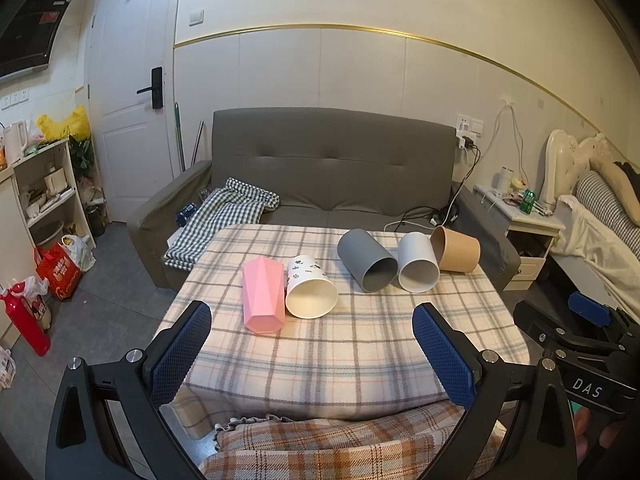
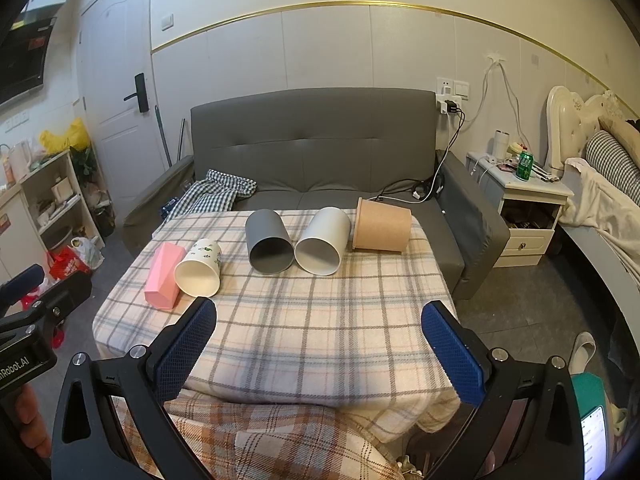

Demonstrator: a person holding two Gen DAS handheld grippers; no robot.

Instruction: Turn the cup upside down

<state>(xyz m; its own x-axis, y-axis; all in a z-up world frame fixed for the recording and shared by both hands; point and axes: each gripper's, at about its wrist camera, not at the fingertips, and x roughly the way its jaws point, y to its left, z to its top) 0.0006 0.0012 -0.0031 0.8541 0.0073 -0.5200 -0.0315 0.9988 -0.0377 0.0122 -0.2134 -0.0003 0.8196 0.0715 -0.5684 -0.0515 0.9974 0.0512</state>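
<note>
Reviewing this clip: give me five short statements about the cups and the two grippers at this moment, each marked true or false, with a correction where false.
1. Five cups lie on their sides on the table. True: pink cup, leaf-print cup, dark grey cup, light grey cup, brown cup.
2. The left gripper is clamped on the pink cup. False: its jaws are open and hold nothing.
3. The dark grey cup's mouth faces the cameras. True.
4. The brown cup stands upright. False: it lies on its side at the far right of the row.
5. The right gripper holds the light grey cup. False: it is open and short of all the cups.
</note>
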